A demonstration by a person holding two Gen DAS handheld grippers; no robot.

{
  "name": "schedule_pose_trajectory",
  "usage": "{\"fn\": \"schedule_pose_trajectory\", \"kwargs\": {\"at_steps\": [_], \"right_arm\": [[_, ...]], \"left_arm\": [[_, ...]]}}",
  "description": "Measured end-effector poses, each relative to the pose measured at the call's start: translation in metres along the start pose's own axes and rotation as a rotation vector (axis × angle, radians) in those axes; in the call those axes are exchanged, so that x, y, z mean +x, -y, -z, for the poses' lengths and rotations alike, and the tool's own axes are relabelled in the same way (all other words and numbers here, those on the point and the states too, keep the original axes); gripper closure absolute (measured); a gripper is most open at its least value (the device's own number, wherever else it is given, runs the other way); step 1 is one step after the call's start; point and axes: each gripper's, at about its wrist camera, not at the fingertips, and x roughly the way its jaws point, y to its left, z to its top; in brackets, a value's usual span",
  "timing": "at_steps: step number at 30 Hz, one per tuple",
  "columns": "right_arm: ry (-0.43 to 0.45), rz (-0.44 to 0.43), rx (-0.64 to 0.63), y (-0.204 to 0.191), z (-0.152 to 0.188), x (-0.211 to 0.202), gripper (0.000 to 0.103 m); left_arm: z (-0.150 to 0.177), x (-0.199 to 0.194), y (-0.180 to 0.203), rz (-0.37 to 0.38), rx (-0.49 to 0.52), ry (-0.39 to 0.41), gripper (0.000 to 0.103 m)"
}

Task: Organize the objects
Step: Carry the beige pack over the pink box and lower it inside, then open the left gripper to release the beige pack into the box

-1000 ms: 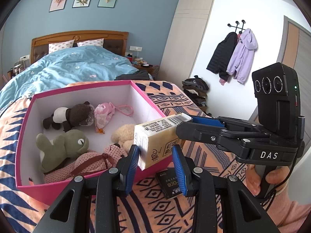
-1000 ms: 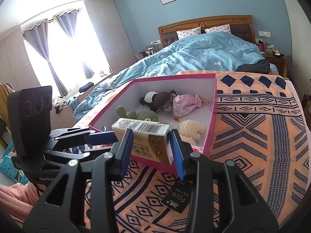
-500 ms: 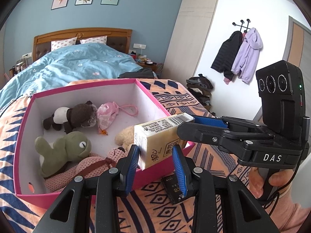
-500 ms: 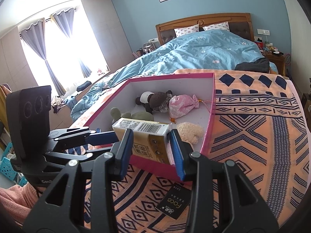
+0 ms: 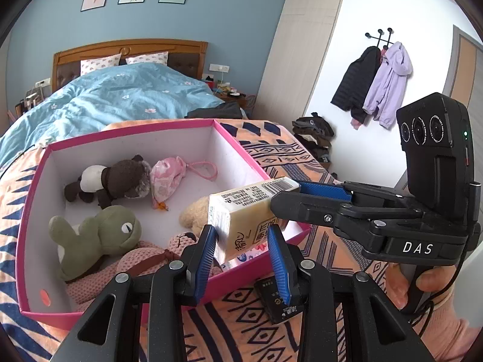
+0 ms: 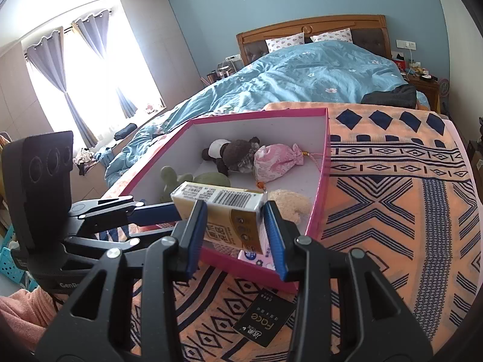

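Observation:
My right gripper is shut on a yellow tissue pack and holds it over the near corner of the pink box. In the left wrist view the pack hangs above the box rim, with the right gripper reaching in from the right. My left gripper is open and empty, its blue pads on either side of the pack without touching it. Plush toys and a pink pouch lie in the box.
A black "Face" packet lies on the patterned orange blanket in front of the box. A pink-white packet lies in the box's near corner. The blue duvet lies beyond. Coats hang on the right wall.
Both grippers have moved forward. The tissue pack has gone from in front of the box's near rim to over its inside corner. The left gripper stays open.

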Motion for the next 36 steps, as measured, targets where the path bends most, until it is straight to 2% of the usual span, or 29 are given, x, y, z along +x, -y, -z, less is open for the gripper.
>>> {"fn": "schedule_pose_trajectory", "kwargs": {"at_steps": [22, 36], "right_arm": [[-0.05, 0.032, 0.03, 0.014, -0.003, 0.023, 0.061], [-0.081, 0.101, 0.001, 0.013, -0.002, 0.039, 0.062]], "left_arm": [[-0.004, 0.026, -0.011, -0.005, -0.032, -0.061, 0.068], [-0.006, 0.04, -0.02, -0.01, -0.059, -0.096, 0.068]]}}
